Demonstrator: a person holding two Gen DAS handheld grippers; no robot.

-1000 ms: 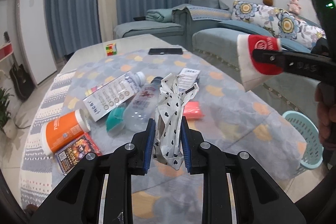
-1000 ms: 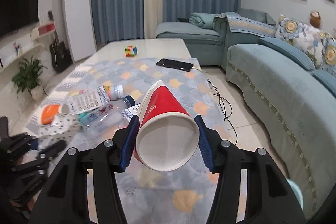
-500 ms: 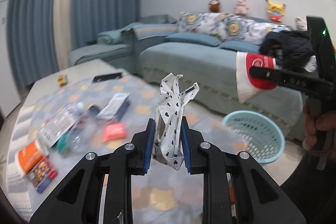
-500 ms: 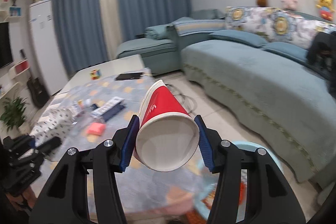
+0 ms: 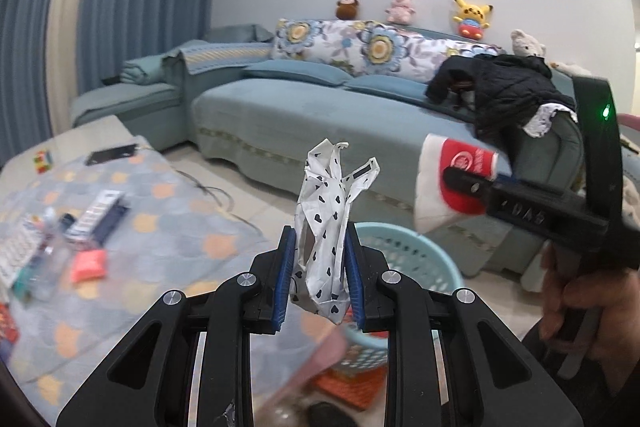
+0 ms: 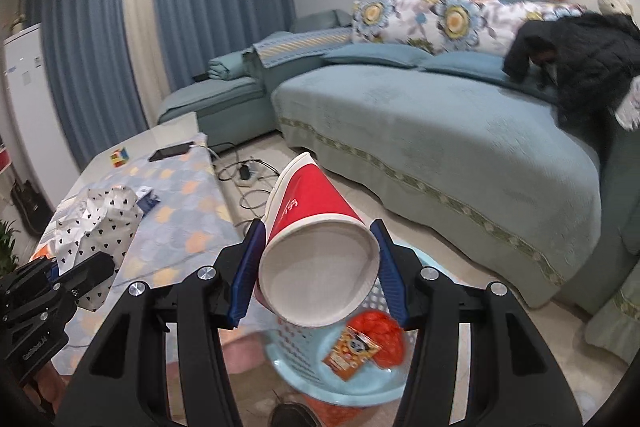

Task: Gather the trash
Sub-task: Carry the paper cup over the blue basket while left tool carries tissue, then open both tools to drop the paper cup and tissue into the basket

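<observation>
Presently, items as found:

Left gripper [image 5: 320, 267]: closed on a crumpled white bag [image 5: 326, 227] printed with black hearts; both blue pads press its sides. The bag stands roughly upright between the jaws, its long axis vertical, its loose top flaring above them.

Right gripper [image 6: 318, 267]: clamped on a red paper cup [image 6: 316, 227] lying on its side across the jaws, long axis pointing away along the fingers, open mouth turned back toward the camera, rim slightly squashed.

Laundry-style basket [image 6: 376, 295], pale blue, perforated wall: on the floor below and just ahead of both grippers, in front of the sofa [image 6: 460, 155]. In the right wrist view it sits almost directly under the cup; in the left wrist view its rim [image 5: 400, 247] shows just beyond the bag, to the right of it. It already holds an orange wrapper [image 6: 352, 349] and something red and netted.

Judgement: the right gripper looks the nearer to a drop, the cup being over the basket; the bag seems to need carrying a little further forward and rightward.

Remaining litter [image 5: 86, 223]: on the patterned cloth off to the left of the left gripper, well apart from it.
</observation>
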